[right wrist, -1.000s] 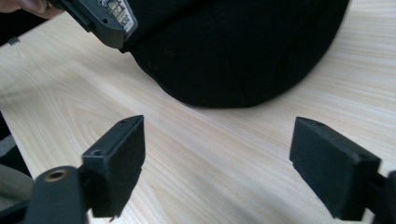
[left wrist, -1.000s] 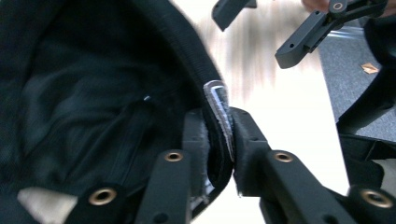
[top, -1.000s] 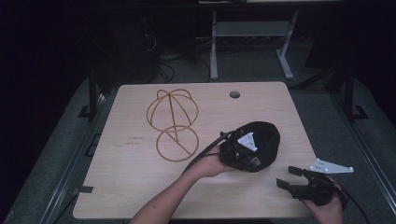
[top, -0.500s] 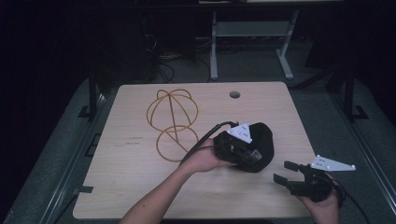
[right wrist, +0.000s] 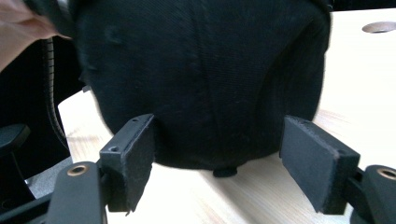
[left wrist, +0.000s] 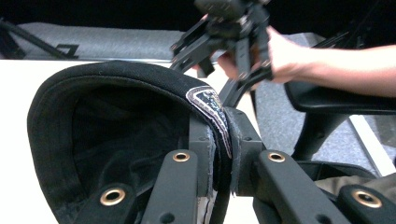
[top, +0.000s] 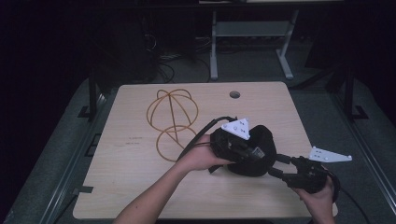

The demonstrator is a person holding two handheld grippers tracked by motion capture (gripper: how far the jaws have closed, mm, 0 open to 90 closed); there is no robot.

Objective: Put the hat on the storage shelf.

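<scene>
Bare table point(top: 116, 186) lay open at lower left of the high view; the wire frame point(top: 172, 120) blocked the upper middle, the black cap point(top: 261, 144) stood centre-right.

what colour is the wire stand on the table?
Tan, a yellowish brown; the wire stand shows best in the high view, against the pale wooden table.

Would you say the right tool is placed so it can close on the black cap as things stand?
Probably yes. The right tool is open with the black cap directly ahead between its pads and nothing between them. The left tool already grips the cap's edge on the table.
</scene>
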